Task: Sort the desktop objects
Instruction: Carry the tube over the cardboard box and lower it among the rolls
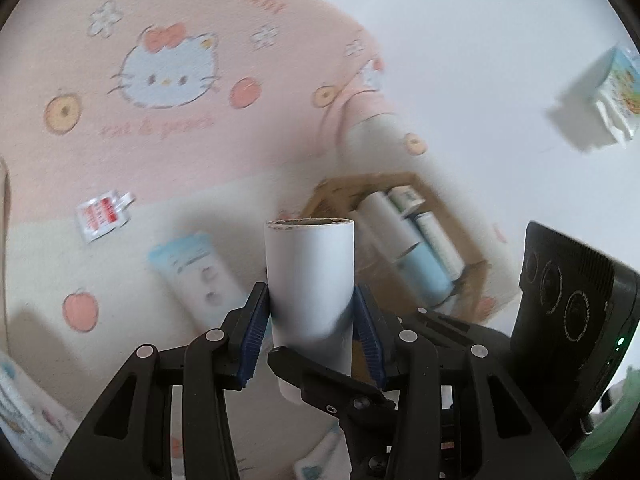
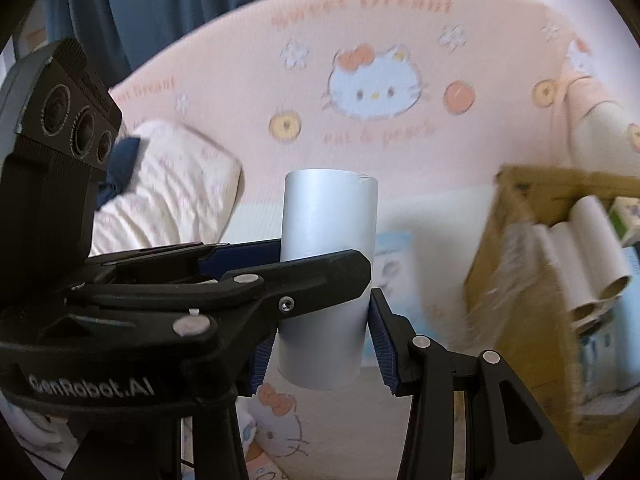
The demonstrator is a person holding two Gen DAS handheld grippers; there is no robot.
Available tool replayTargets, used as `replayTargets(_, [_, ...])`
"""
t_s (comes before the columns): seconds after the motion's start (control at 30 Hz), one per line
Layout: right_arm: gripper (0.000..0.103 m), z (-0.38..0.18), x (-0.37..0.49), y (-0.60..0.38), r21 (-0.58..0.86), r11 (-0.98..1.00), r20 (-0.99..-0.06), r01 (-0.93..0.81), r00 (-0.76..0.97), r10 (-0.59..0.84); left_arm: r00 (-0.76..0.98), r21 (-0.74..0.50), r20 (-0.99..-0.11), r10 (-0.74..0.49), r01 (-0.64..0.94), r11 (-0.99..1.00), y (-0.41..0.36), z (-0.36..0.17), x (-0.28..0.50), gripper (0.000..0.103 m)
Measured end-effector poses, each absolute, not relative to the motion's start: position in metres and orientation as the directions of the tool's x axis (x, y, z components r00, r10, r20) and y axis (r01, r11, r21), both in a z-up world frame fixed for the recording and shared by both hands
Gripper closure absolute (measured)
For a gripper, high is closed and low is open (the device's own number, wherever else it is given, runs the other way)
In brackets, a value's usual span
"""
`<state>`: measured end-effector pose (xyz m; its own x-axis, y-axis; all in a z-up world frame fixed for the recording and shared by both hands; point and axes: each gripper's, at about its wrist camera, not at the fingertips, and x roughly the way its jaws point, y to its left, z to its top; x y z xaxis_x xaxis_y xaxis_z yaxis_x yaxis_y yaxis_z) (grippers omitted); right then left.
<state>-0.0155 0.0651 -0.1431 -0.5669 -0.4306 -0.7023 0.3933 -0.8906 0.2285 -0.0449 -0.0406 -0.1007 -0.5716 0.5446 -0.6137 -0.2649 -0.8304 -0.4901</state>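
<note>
Left wrist view shows both grippers' jaws pinching one white paper roll (image 1: 310, 276) — opposing pulls could crush it before the cardboard box (image 1: 476, 256).

Matt paper roll (image 1: 310, 280), seemingly cardboard-cored; fuzzy cloth blanket (image 1: 168, 140)

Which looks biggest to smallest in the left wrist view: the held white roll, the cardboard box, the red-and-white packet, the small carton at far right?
1. cardboard box
2. white roll, though it sits closest to the camera in the left gripper, so this is unsure
3. small carton
4. red-and-white packet
</note>
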Motion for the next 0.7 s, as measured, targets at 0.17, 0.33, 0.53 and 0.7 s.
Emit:
replayTargets(0.17, [0.061,-0.123,-0.008,0.086,0.217,-0.906,-0.670,0.363,-0.620,-0.409,-0.586,-0.471,-0.586,0.559,-0.315,-0.824,-0.019,-0.079,-0.047,0.056])
replayTargets(0.33, [0.061,-0.109,-0.010,0.104,0.213,-0.917,-0.643,0.337,-0.658,-0.391,-0.581,-0.448,-0.577,0.574,-0.363,-0.817,0.000,-0.058,-0.058,0.056])
replayTargets(0.53, [0.061,-0.091,-0.017,0.132,0.218,-0.930,-0.600,0.295,-0.712,-0.366,-0.554,-0.478,-0.549,0.626,-0.407,-0.779,0.019,-0.036,-0.081,0.056])
replayTargets(0.7, [0.061,-0.075,-0.029,0.154,0.177,-0.943,-0.586,0.280,-0.740,-0.330,-0.527,-0.502,-0.540,0.657,-0.425,-0.753,0.044,-0.021,-0.102,0.056])
